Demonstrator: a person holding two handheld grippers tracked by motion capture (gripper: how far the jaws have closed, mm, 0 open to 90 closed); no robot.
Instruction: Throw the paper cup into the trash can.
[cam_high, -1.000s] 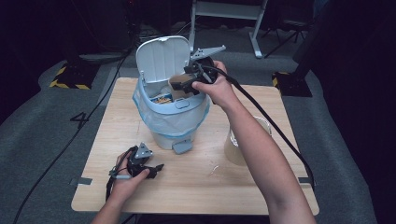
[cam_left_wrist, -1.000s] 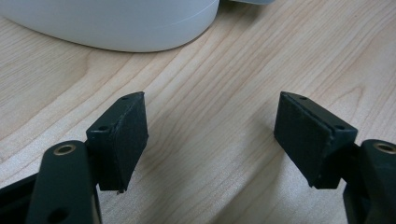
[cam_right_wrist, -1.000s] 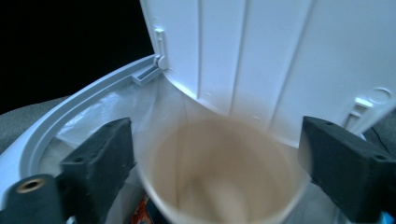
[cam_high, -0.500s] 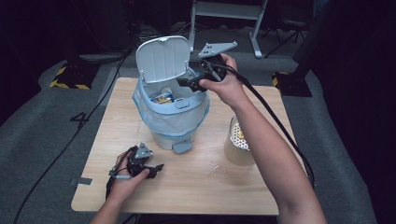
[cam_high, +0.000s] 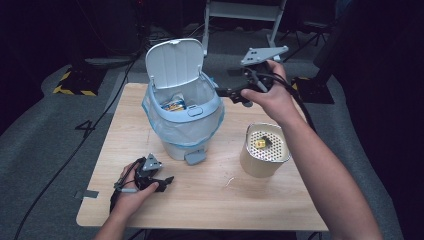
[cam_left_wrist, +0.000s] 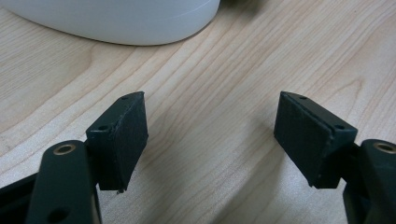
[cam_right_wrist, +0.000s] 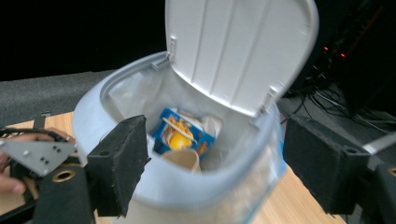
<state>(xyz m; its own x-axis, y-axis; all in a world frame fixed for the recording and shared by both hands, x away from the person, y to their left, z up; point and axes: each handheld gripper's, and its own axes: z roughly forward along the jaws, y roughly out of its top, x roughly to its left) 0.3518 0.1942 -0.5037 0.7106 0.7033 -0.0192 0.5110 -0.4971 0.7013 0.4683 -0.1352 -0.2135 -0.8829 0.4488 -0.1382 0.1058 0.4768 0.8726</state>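
The right gripper (cam_high: 226, 92) has drawn back from the open bin (cam_high: 183, 116) toward the tabletop's (cam_high: 215, 200) far right corner, fingers closing, nothing between them. Inside the bin lie a light, crushable snack packet (cam_high: 174, 105) and cup; grip by edges. Left gripper (cam_high: 159, 183) rests near the front left corner, fingers apart

A tan cylindrical container (cam_high: 264, 151) with a perforated white top stands toward the table's (cam_high: 215, 200) right edge, a small yellow piece on it; cables (cam_high: 75, 150) trail across the grey floor beyond the left edge.
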